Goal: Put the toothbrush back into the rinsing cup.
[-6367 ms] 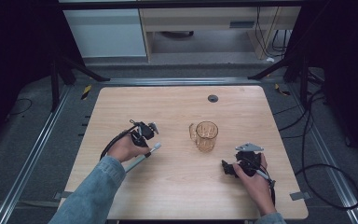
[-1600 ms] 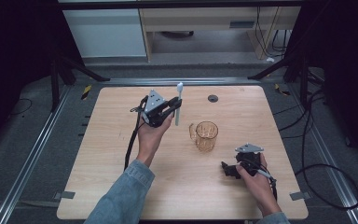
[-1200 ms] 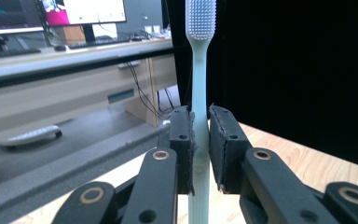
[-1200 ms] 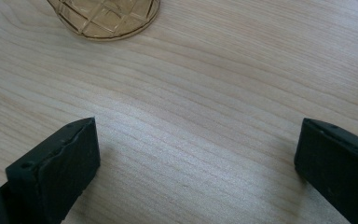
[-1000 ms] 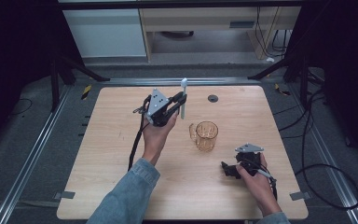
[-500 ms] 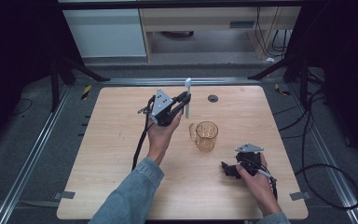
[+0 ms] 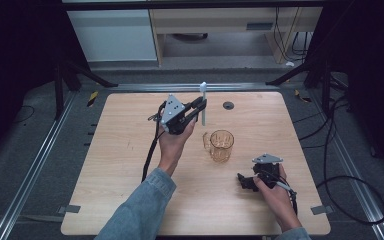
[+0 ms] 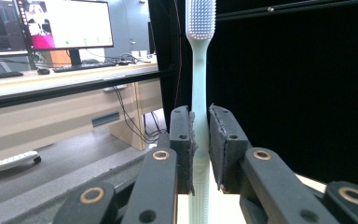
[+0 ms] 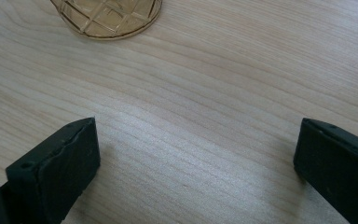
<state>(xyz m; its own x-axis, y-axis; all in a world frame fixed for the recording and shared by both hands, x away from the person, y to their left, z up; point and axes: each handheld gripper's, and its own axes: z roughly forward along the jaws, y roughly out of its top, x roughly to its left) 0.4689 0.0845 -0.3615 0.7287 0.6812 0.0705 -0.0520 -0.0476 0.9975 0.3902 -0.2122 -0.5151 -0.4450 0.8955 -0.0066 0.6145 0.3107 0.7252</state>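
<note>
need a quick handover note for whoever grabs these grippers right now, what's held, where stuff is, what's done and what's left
Left gripper: shut on the pale blue-green toothbrush, held upright with bristles on top, raised above the far middle of the light wooden table.
Right gripper: open, holding nothing, resting low on the table near the front right corner.
Amber patterned glass mug: upright at mid-table, empty as far as can be seen, just nearer than and to the right of the toothbrush.
Done: toothbrush picked up.
Left, probably: carry it over the mug, lower it in handle first and release.

Left gripper [image 7: 198, 106] clamped, right gripper [image 7: 246, 181] agape
</note>
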